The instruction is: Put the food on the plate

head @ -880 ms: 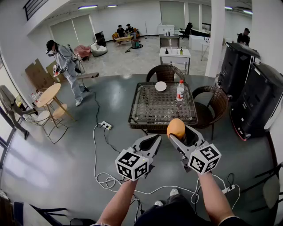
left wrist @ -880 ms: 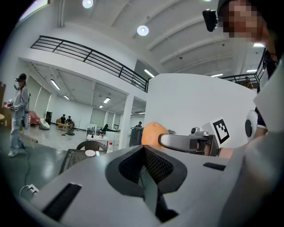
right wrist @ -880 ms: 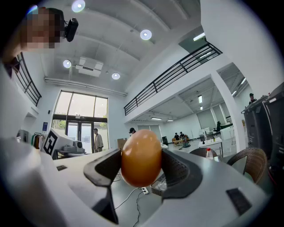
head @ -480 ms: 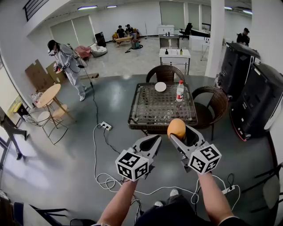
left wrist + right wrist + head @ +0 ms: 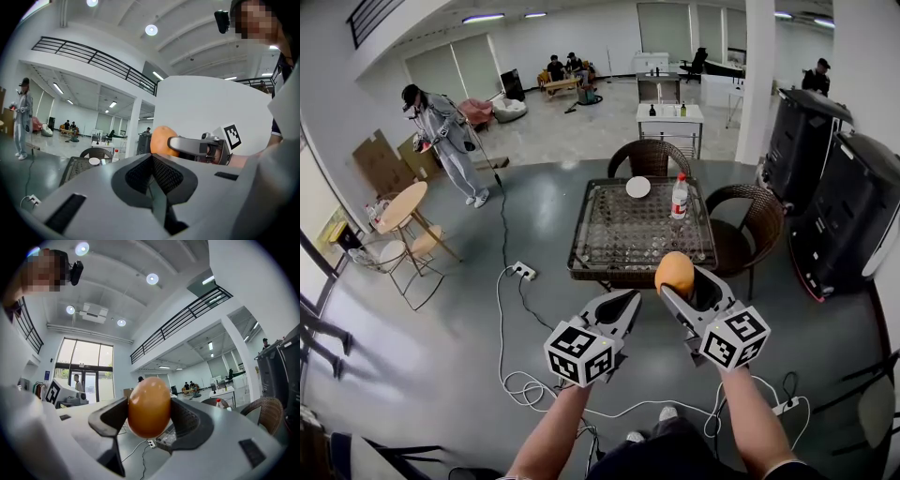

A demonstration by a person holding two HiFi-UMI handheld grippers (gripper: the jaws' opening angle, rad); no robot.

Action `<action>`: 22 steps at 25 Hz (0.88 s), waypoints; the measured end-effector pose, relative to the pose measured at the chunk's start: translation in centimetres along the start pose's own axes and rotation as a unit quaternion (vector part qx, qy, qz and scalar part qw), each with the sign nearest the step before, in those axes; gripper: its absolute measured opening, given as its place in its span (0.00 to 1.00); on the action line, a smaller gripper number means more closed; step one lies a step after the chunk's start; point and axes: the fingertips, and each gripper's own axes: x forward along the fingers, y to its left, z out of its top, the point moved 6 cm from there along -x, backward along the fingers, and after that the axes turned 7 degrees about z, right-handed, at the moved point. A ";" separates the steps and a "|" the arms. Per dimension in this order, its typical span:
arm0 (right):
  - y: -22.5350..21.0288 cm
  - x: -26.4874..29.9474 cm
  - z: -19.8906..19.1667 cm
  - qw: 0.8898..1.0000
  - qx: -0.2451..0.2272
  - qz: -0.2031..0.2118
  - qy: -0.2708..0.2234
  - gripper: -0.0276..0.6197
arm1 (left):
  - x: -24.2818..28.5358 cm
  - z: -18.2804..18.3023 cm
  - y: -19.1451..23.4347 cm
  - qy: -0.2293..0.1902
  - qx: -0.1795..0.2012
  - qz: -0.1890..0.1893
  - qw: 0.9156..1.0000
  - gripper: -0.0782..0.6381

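My right gripper (image 5: pixel 677 277) is shut on an orange, egg-shaped piece of food (image 5: pixel 674 273). In the right gripper view the food (image 5: pixel 149 406) fills the gap between both pads. My left gripper (image 5: pixel 625 302) hangs beside it, lower left, shut and empty; in the left gripper view its jaws (image 5: pixel 152 161) meet at the tips. The white plate (image 5: pixel 638 187) lies at the far edge of the wicker-framed glass table (image 5: pixel 609 267), well ahead of both grippers.
A clear bottle with a red cap (image 5: pixel 680 196) stands right of the plate. Wicker chairs (image 5: pixel 649 155) stand behind and to the right of the table. Cables and a power strip (image 5: pixel 523 272) lie on the floor at left. A person (image 5: pixel 445 141) walks at far left.
Both grippers have held still with the food in the right one. The view has shifted slightly, and the person at far left has walked a little way.
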 end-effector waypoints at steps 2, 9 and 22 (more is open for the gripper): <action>-1.1 0.1 0.1 1.000 0.001 0.002 0.000 0.50 | 1.1 0.0 0.1 0.002 0.001 0.002 1.000 0.12; -5.1 1.1 0.6 1.000 -0.006 0.010 0.000 0.50 | 5.0 0.1 0.8 0.009 0.005 0.010 1.000 0.12; -12.7 1.6 1.1 1.000 -0.011 0.029 0.003 0.50 | 11.8 -0.4 1.2 0.022 0.002 0.039 0.999 0.12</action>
